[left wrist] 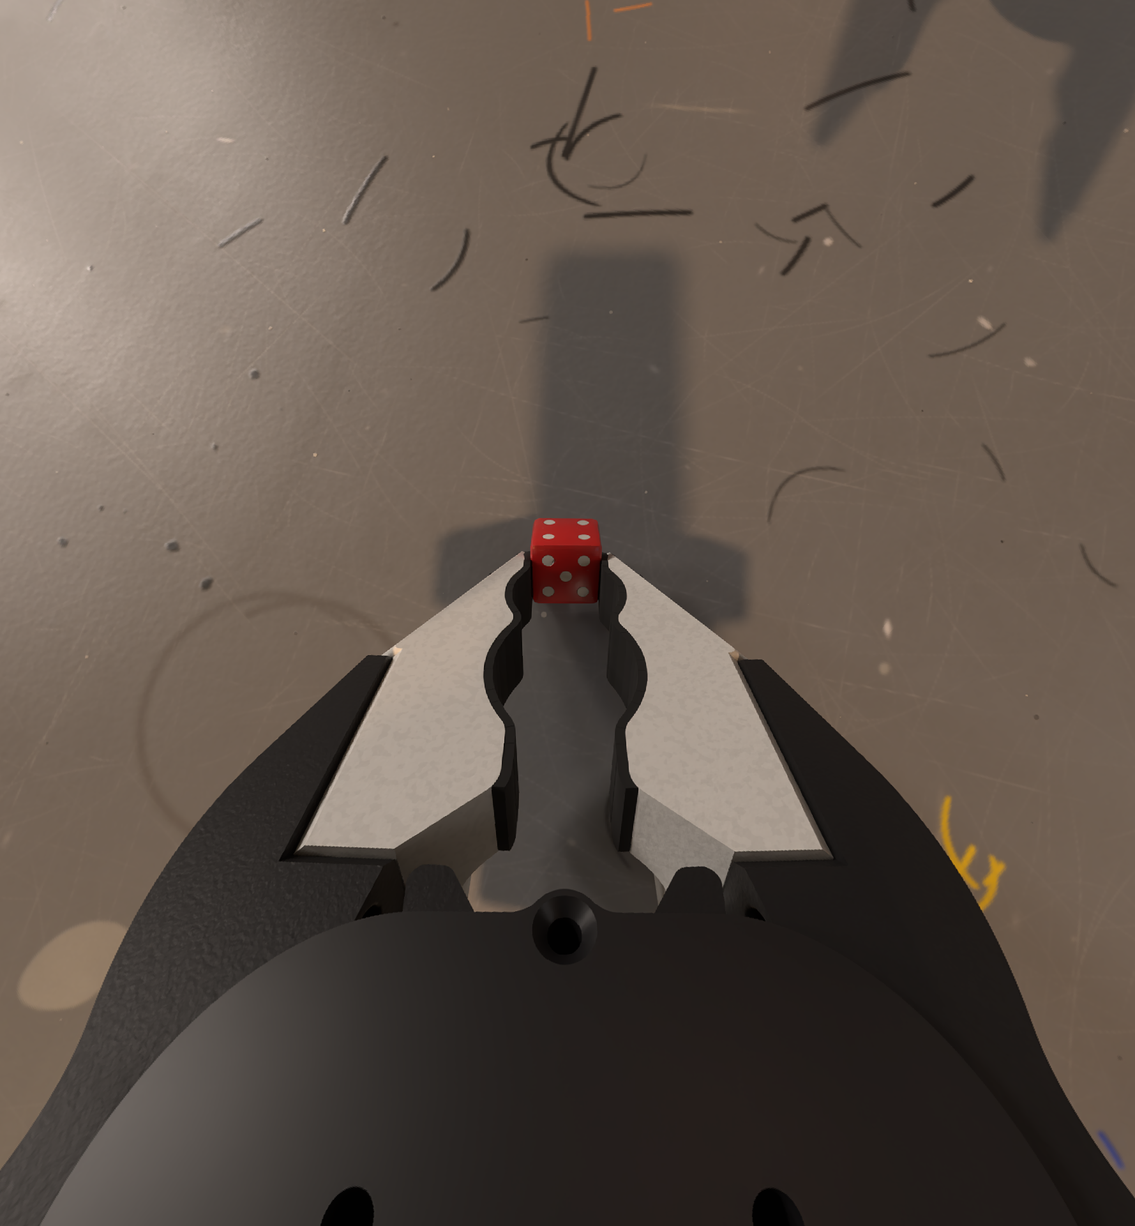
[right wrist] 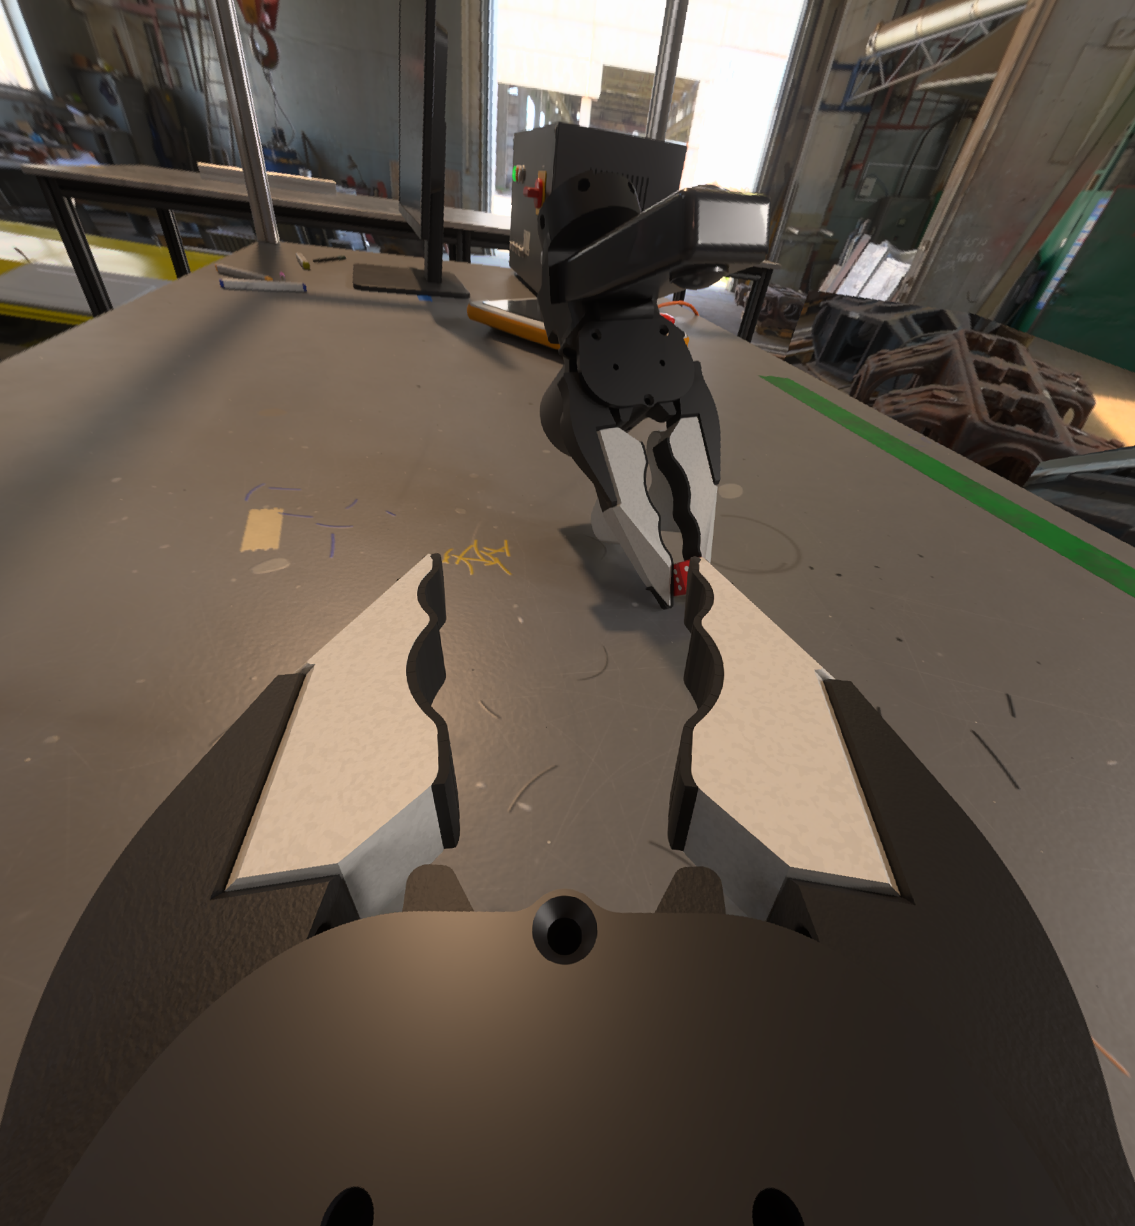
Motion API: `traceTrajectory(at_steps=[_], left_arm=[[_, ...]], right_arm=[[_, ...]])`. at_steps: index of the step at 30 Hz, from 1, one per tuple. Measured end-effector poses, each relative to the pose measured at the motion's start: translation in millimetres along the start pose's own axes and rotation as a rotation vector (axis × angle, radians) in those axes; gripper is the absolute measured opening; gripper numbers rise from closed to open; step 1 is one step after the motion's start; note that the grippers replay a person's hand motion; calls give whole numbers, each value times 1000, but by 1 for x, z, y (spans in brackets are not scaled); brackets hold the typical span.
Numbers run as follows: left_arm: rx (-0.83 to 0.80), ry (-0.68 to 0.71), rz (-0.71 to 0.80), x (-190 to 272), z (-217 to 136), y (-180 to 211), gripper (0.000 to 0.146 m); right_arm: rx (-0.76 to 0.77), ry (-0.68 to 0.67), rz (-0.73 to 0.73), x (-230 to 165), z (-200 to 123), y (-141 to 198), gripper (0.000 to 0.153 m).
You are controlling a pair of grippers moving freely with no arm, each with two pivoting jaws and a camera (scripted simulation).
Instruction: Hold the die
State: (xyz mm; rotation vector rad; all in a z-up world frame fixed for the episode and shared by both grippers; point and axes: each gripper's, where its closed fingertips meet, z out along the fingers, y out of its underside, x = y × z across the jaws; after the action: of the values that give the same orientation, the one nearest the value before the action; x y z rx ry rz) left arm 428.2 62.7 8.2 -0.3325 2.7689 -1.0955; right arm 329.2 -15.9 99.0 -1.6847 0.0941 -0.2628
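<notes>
Die [left wrist: 565, 560], a small red cube with white pips, sits pinched between the tips of the left gripper [left wrist: 565, 570], whose two white-faced, black-edged fingers [left wrist: 432, 716] close on its opposite sides. In the left wrist view the cube is at the centre of the frame, at twelve o'clock from the gripper's black body, with a four-pip face turned up and a five-pip face toward the camera. Beyond it, still at twelve o'clock, a dark cross-shaped shadow [left wrist: 608, 398] lies on the scuffed grey-brown tabletop [left wrist: 220, 398], which carries black pen strokes and a yellow scribble [left wrist: 969, 856] at four o'clock.

In the right wrist view the right gripper [right wrist: 565, 584] has its jaws spread wide with nothing between them, only bare tabletop [right wrist: 153, 431]. The left gripper [right wrist: 674, 584] stands at one o'clock from it, pointing steeply down, and the red die [right wrist: 679, 578] shows at its tips, low over the surface; whether it touches the table I cannot tell. The right gripper's right-hand fingertip [right wrist: 701, 584] overlaps the die's edge in this view. A green tape strip [right wrist: 989, 497] runs at two o'clock, and a black control box [right wrist: 591, 172] stands at twelve o'clock, at the far end of the table.
</notes>
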Motion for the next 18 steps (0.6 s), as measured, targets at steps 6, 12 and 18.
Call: traceTrajectory(at_steps=[6, 12, 18], left_arm=[[9, 22, -4, 1, 1, -1, 19], [-9, -12, 47, 1, 1, -2, 19], [-5, 49, -36, 3, -1, 1, 19]], right_arm=[[49, 3, 20, 0, -3, -8, 73], [47, 34, 30, 4, -3, -8, 73], [6, 21, 35, 3, -2, -3, 73]])
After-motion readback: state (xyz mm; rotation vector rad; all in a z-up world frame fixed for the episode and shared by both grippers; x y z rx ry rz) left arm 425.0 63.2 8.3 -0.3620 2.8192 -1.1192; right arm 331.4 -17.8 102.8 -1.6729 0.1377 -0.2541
